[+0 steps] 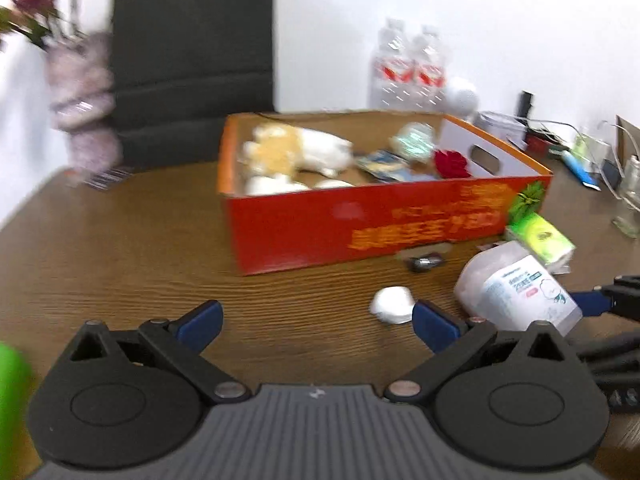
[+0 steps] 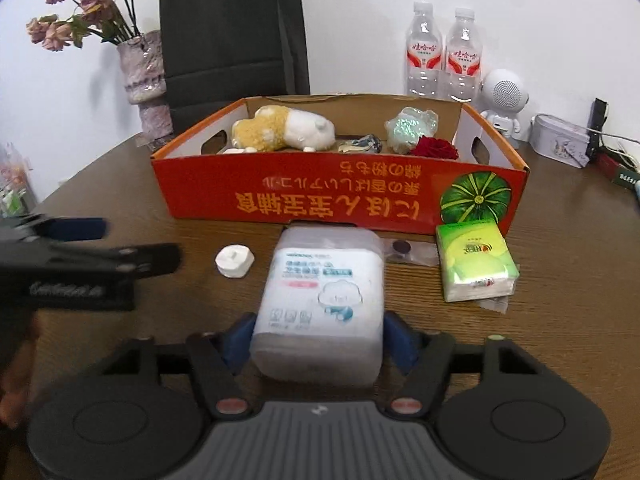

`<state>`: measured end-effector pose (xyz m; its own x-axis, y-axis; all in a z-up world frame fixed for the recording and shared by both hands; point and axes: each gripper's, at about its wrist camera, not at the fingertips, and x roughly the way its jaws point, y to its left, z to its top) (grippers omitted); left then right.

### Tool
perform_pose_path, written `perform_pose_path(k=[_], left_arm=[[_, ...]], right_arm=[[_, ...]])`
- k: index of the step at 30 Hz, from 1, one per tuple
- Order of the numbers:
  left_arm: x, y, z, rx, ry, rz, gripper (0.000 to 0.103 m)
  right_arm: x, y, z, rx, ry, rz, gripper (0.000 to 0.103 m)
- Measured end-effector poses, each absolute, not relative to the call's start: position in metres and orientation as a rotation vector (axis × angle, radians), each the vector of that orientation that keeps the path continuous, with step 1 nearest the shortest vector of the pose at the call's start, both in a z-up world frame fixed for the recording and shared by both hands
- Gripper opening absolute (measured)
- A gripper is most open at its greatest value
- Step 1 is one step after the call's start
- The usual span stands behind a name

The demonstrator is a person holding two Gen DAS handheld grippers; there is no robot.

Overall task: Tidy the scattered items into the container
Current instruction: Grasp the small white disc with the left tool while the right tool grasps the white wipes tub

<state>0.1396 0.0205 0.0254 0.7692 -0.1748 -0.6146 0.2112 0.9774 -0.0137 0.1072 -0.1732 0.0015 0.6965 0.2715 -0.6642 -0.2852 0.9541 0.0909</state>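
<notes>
**Counter inventory: loose items before the orange box**

Listed left to right, mainly as the right wrist view shows them.

- Vase (image 2: 146, 76) of dried pink flowers, far left, at the back of the wooden counter (image 2: 560, 280). A black chair back (image 2: 232, 32) stands beside it.
- Left gripper (image 1: 316, 322): jaws spread wide, nothing between them, over bare counter. In the right wrist view it enters from the left edge, blurred.
- Small white cap-like piece (image 2: 235, 261), lying alone on the counter, just left of the wipes tub.
- Wipes tub (image 2: 320, 300), translucent with a white and blue label, lying on its side in front of the box. Right gripper (image 2: 318, 340): its blue pads sit against both sides of the tub's near end, clenched on it.
- Orange cardboard box (image 2: 304, 196), the container, centre back, printed side facing the camera. Inside: plush toy (image 2: 284, 130), a small patterned packet (image 2: 362, 144), a pale green iridescent item (image 2: 410, 126), red rose (image 2: 434, 147).
- Small dark round object in a clear wrapper (image 2: 404, 249), between tub and tissue pack, touching the box front.
- Green tissue pack (image 2: 474, 262), right of the tub, near the box's right corner.
- Two water bottles (image 2: 444, 52) behind the box; white robot-shaped speaker (image 2: 506, 100) and a tin (image 2: 560, 142) further right.
</notes>
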Motion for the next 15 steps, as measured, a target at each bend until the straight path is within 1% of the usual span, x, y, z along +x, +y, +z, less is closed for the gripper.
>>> perform_pose_path(k=[2,4,5,6,7,8,9,15], left_arm=[[0.149,0.004,0.021,0.081,0.674,-0.250,0.095],[0.157,-0.009,0.015,0.106,0.692,-0.249,0.074],[0.162,-0.014,0.012,0.118,0.712,-0.244,0.070],[0.165,-0.017,0.011,0.121,0.720,-0.243,0.061],[0.166,-0.018,0.011,0.117,0.718,-0.253,0.039],[0.165,-0.019,0.012,0.117,0.721,-0.271,0.027],[0.164,-0.020,0.013,0.123,0.726,-0.277,0.025],[0.142,-0.016,0.014,0.105,0.703,-0.262,0.025]], right_arm=[[0.104,-0.186,0.002,-0.010,0.739,0.319,0.064],[0.101,-0.198,0.004,-0.004,0.724,0.301,0.064],[0.099,-0.205,0.004,0.008,0.711,0.294,0.064],[0.098,-0.212,0.004,0.029,0.704,0.293,0.064],[0.098,-0.219,0.003,0.054,0.703,0.296,0.064],[0.098,-0.223,0.002,0.072,0.704,0.301,0.064],[0.098,-0.226,0.000,0.082,0.707,0.307,0.064],[0.093,-0.218,0.002,0.029,0.677,0.327,0.063]])
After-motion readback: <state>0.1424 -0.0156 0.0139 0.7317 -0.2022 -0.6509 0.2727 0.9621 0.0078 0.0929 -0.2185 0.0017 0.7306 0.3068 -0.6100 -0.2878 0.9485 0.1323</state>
